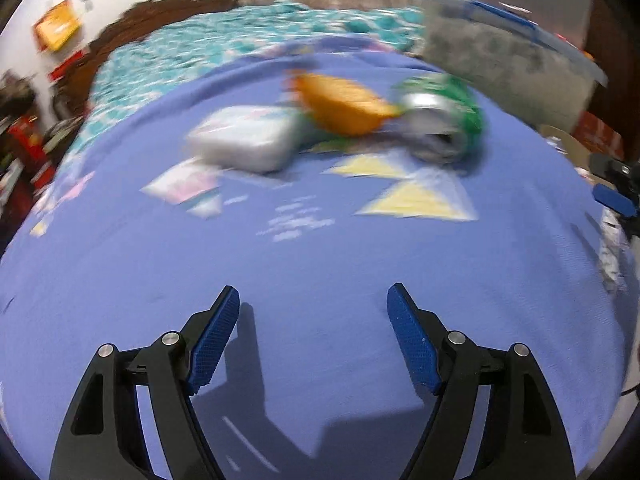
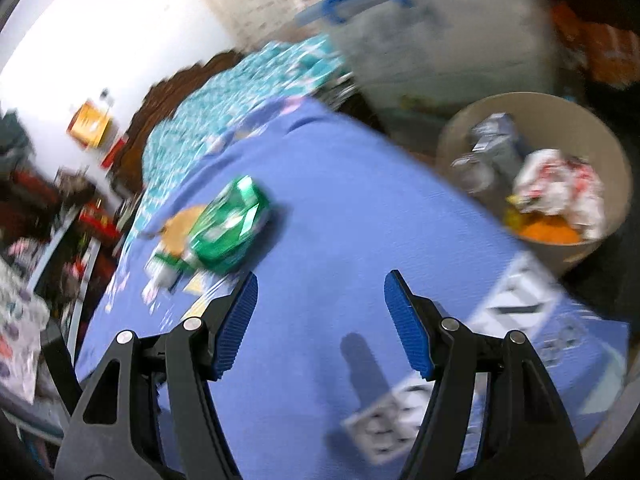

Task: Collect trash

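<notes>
The left claw [image 1: 313, 294] tilts steeply down over the blue bedsheet [image 1: 320, 264], its blue-padded fingers [image 1: 214, 336] spread wide with only bare sheet between them. The right claw [image 2: 321, 280] also angles downward over the same sheet, rolled so the bed runs diagonally across its view; its jaws stand wide and hold nothing.

Both views are smeared, so labels and edges are hard to read. In the left view a white, flat rectangular packet [image 1: 244, 142], an orange crumpled wrapper [image 1: 344, 106] and a green-and-silver crushed can [image 1: 444, 120] lie close together on the sheet ahead of the claw. The orange wrapper partly overlaps the can and the packet. The can lies on its side, its long axis running up and to the right in the right view.

A round beige bin [image 2: 600, 152] sits past the bed's edge, already holding crumpled paper and orange scraps; its lower rim is cut off by the sheet. A clear plastic box with a blue handle [image 2: 432, 32] stands behind it, too blurred to see inside.
</notes>
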The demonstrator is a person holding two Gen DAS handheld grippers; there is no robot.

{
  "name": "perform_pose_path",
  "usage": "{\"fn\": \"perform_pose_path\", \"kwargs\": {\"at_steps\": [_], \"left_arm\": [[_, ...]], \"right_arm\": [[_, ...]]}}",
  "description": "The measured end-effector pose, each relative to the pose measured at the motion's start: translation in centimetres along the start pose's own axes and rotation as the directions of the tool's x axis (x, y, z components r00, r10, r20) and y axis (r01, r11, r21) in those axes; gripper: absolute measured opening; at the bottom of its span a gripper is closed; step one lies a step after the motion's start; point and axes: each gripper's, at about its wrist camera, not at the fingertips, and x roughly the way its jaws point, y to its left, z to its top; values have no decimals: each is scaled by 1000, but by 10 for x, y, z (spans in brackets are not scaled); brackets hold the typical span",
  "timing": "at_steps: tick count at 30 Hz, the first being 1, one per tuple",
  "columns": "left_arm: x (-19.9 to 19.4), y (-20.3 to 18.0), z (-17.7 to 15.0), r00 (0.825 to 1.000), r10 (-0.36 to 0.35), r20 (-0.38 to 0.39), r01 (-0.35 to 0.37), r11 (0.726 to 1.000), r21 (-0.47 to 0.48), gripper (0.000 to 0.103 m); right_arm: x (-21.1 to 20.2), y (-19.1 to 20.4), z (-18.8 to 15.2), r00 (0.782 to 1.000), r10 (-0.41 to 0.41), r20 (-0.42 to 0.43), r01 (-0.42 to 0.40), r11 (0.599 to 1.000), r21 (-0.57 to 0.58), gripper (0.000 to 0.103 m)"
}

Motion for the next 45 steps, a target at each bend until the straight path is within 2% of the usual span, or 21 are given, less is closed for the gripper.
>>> {"fn": "perform_pose_path", "kwargs": {"at_steps": [3,6,8,10,13,17,21,23,25,29,31,34,36,37,38,39,40,43,45], "left_arm": [[-1,47,-9,999,52,-8,-52,994,-99,72],[-2,91,-14,997,81,-20,-83,971,-225,71],[-3,114,-17,997,70,-22,-74,951,-301,71],[-7,132,-21,1000,25,7,-20,927,-374,71],[-9,130,-20,1000,24,12,-18,927,-375,70],[-11,120,-17,999,20,29,-9,942,-335,70],[-10,120,-18,999,13,37,0,939,-343,70],[-8,123,-17,999,5,35,8,935,-355,70],[-6,125,-17,999,-5,33,17,930,-366,70],[-6,124,-17,999,-18,35,29,931,-363,70],[-8,122,-17,998,-35,44,48,934,-353,71],[-11,122,-19,995,-81,64,98,933,-347,76],[-14,124,-21,990,-120,76,140,924,-357,78],[-15,125,-22,986,-143,81,163,918,-361,80],[-16,126,-24,984,-159,86,180,914,-363,85],[-19,125,-26,979,-182,94,204,909,-364,85],[-21,123,-27,975,-199,97,220,907,-360,85],[-28,114,-28,968,-224,111,248,911,-328,85],[-32,104,-25,964,-239,119,264,918,-297,85]], "right_arm": [[18,37,-8,998,31,-54,-35,996,-86,67],[38,78,-17,991,61,-120,-81,982,-171,67],[50,106,-21,985,72,-154,-107,967,-230,67],[62,137,-23,984,70,-167,-119,943,-310,67],[82,177,-17,988,32,-150,-94,900,-426,64],[121,208,4,991,-57,-118,-12,858,-513,44],[164,216,14,978,-170,-124,67,812,-580,24],[165,212,10,980,-156,-122,56,809,-584,15],[151,207,1,983,-113,-145,15,834,-551,11],[108,205,-43,979,-20,-205,-100,823,-559,10],[86,204,-76,961,42,-272,-196,800,-567,13],[58,202,-111,914,143,-380,-351,748,-563,16],[46,196,-119,898,181,-401,-391,745,-540,28],[39,191,-119,891,207,-404,-410,751,-518,53],[32,185,-116,888,239,-393,-424,758,-495,85],[24,180,-114,893,269,-361,-424,769,-479,89],[16,173,-109,906,292,-305,-410,784,-467,89],[10,159,-101,906,314,-286,-413,808,-421,86],[15,151,-94,918,294,-266,-382,837,-391,79]]}}
